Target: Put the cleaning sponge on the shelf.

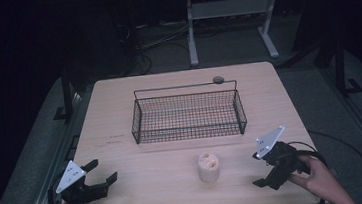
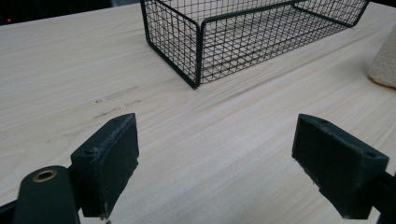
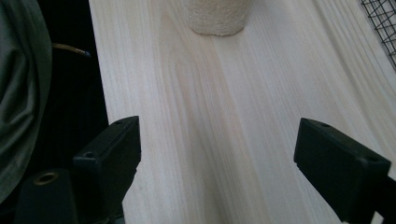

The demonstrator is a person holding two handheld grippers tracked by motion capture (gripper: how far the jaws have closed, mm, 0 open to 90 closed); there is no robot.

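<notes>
so on the left, the left gripper sits low near the table edge with its jaws spread wide, nothing between them, just bare wood; ahead of its jaws and a bit toward its right one is the near corner of the basket, looks like it's parked there out of the way, ready to help if needed. Middle: the roll, a pale rolled-up cloth-looking thing, stands on end, long axis straight up, open spiral end facing the ceiling, well apart from both grippers and just in front of the basket's long wall. My guess is it's stood up like that so jaws can close across its sides. Right: the right gripper is also let go wide, holding nothing, and in its own view the roll is dead ahead of the jaws, slightly toward its left one, so it seems lined up for the grab, probably to go in the basket
</notes>
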